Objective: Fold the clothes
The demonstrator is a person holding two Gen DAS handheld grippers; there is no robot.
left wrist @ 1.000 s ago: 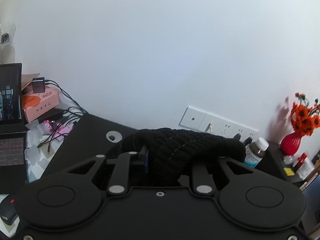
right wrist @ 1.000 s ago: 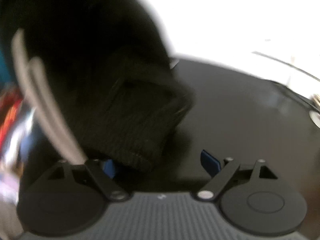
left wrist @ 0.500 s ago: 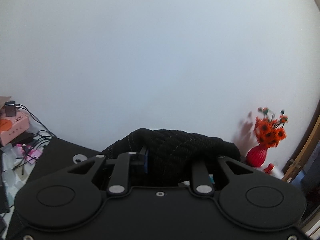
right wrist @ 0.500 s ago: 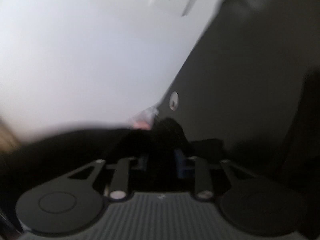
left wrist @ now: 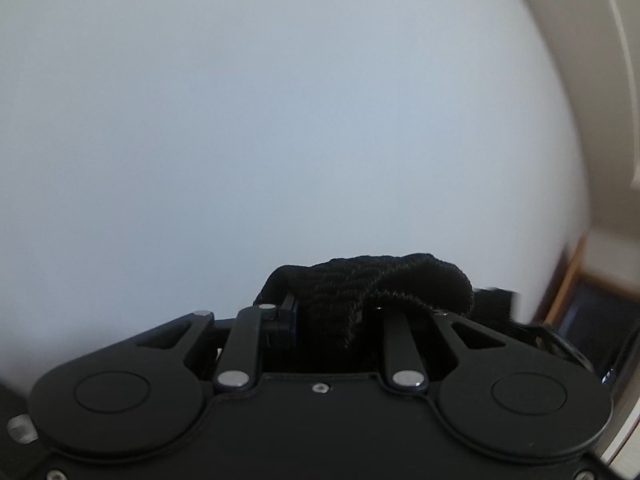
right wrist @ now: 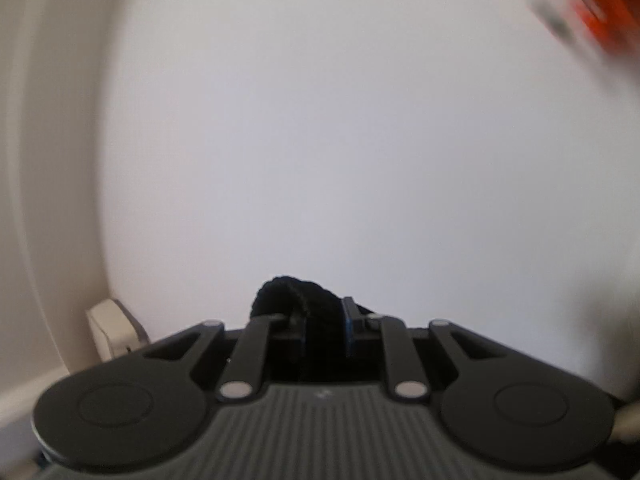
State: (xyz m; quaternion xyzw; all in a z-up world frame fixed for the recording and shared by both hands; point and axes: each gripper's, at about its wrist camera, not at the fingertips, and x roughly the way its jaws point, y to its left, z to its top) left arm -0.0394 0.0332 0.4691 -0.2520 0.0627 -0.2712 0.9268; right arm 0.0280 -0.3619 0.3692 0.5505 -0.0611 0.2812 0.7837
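1. We see mostly bare wall [left wrist: 280, 120]; the garment's bulk hangs out of sight, and an orange smear [right wrist: 600, 8] is unreadable.
2. Black knit garment [left wrist: 372, 284], ribbed, bunched at both tongs.
3. Left tongs [left wrist: 336, 320] level, clenched on it.
4. Right tongs [right wrist: 326, 332] tilted upward, closing, knit pinched between.

1. A plain white wall [left wrist: 280, 120] fills most of both views.
2. A wooden door frame [left wrist: 560, 292] stands at the left view's right side.
3. A white wall fitting [right wrist: 114, 330] (blurred) shows low left.
4. An orange smear [right wrist: 600, 8], unidentifiable, crosses the right view's upper corner.
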